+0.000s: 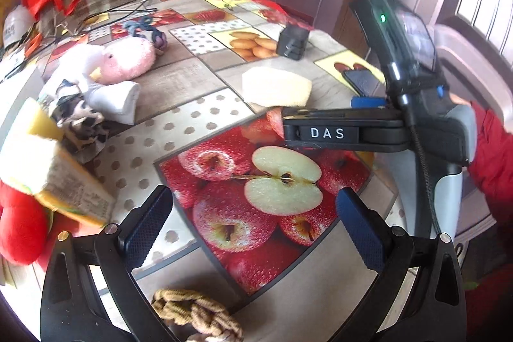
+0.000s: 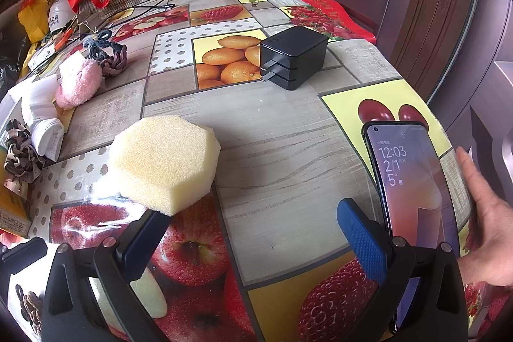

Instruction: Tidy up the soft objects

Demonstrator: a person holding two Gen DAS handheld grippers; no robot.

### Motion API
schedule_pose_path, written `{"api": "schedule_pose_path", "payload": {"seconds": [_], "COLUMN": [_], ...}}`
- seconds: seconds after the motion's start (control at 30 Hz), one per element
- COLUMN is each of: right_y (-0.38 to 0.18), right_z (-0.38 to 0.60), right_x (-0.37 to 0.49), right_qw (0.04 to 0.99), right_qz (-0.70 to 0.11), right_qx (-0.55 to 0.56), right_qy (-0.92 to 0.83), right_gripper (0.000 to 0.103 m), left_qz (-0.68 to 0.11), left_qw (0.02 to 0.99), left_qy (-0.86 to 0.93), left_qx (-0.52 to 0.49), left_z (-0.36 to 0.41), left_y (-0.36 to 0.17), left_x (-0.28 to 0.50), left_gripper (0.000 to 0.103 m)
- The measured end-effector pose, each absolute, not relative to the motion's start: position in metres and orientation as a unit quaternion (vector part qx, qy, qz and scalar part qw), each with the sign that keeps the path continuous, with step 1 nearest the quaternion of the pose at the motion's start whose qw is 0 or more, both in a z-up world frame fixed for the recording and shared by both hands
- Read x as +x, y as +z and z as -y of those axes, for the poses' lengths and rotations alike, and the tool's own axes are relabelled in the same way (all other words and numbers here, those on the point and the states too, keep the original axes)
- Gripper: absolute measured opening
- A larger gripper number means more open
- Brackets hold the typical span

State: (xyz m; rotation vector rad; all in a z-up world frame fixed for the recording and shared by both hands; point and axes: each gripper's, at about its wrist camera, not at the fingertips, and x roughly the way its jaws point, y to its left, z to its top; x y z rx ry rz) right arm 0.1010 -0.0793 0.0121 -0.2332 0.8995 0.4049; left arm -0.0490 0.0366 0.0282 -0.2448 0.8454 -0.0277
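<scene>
Now both wide open, holding nothing: left gripper (image 1: 253, 226) above the apple print of the tablecloth (image 1: 198, 85), right gripper (image 2: 253, 242) just behind the yellow sponge (image 2: 165, 161), phone (image 2: 413, 197) and a hand (image 2: 490, 226) beside it; pink plush (image 2: 78, 84) and white sock (image 2: 45, 120) far left

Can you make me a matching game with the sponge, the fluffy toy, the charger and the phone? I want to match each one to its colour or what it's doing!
Things:
1. sponge
2. plush toy
3. charger
4. phone

Descriptions:
A. black, plug prongs showing
B. pale yellow, six-sided
C. screen lit, showing 12:03
D. pink and fluffy

Pairs: 1-B, 2-D, 3-A, 4-C
</scene>
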Motion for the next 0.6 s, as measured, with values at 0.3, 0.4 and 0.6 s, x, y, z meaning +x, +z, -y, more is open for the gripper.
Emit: {"api": "schedule_pose_path", "payload": {"seconds": [0.3,0.4,0.6], "right_y": [0.012,0.012,0.012], "right_z": [0.079,0.079,0.079], "right_x": [0.101,0.101,0.102], "right_qw": [0.874,0.874,0.874], "right_qz": [-0.431,-0.431,-0.431], "right_qx": [-0.112,-0.113,-0.113], "right_qy": [0.194,0.194,0.193], "right_gripper": [0.103,0.103,0.103], "left_qz": [-0.272,-0.204,-0.137], "left_qw": [0.945,0.959,0.965], "left_qy": [0.066,0.118,0.192], "left_qx": [-0.169,-0.156,-0.110], "left_z": [-0.091,-0.104,-0.116], "left_y": [0.072,0.090,0.100], "left_x": [-0.110,-0.131,-0.163], "left_gripper": [0.103,0.103,0.103]}}
